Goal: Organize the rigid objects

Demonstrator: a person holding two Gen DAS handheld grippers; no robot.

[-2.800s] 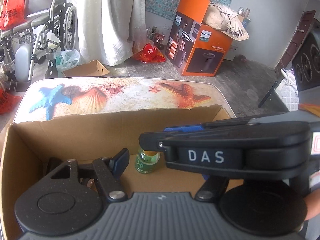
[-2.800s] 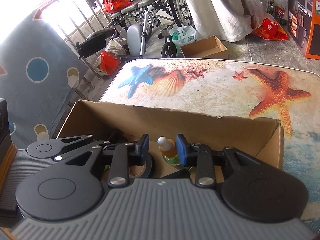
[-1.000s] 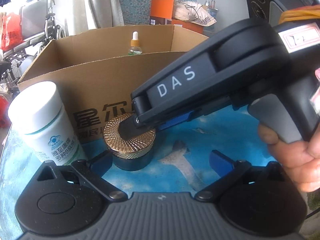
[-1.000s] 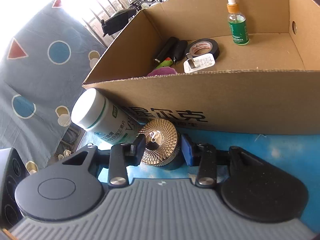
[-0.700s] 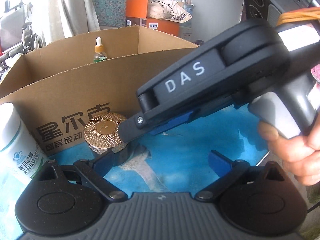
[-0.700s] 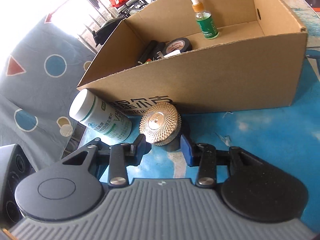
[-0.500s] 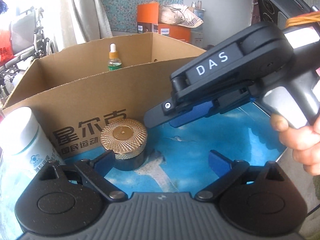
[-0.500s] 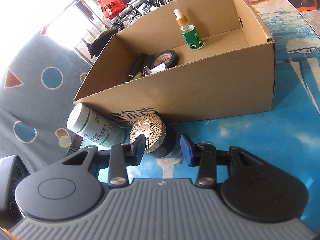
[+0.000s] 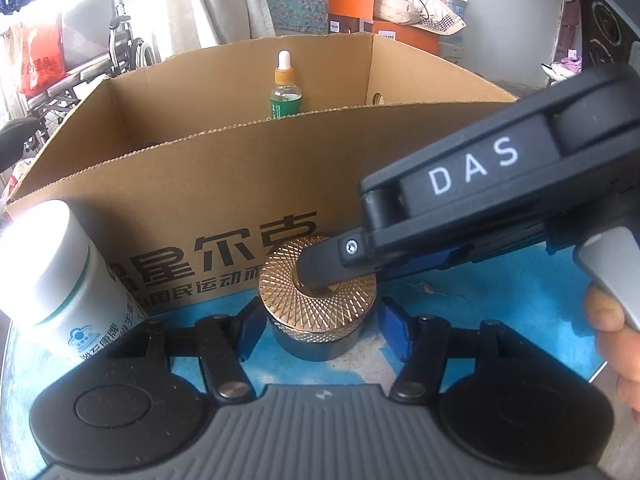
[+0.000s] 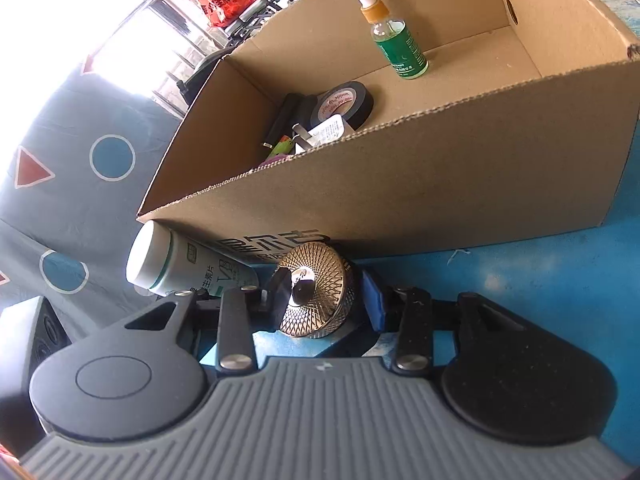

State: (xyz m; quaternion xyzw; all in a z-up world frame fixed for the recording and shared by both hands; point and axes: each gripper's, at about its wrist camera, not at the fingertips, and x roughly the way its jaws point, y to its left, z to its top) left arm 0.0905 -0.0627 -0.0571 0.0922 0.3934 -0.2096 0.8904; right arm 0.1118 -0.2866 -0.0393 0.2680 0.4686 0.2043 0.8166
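Gold-lidded jar (image 9: 318,300) stood upright on worktop (image 9: 500,312), just beside box (image 9: 248,184) front wall. Left tool (image 9: 320,330) had just been closing, jar between pads, not yet gripped. Right tool (image 10: 320,300) gripped lid from above.

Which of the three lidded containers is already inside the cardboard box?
The green dropper bottle, standing upright in the box. The gold-lidded jar and white-capped bottle are outside, on the table.
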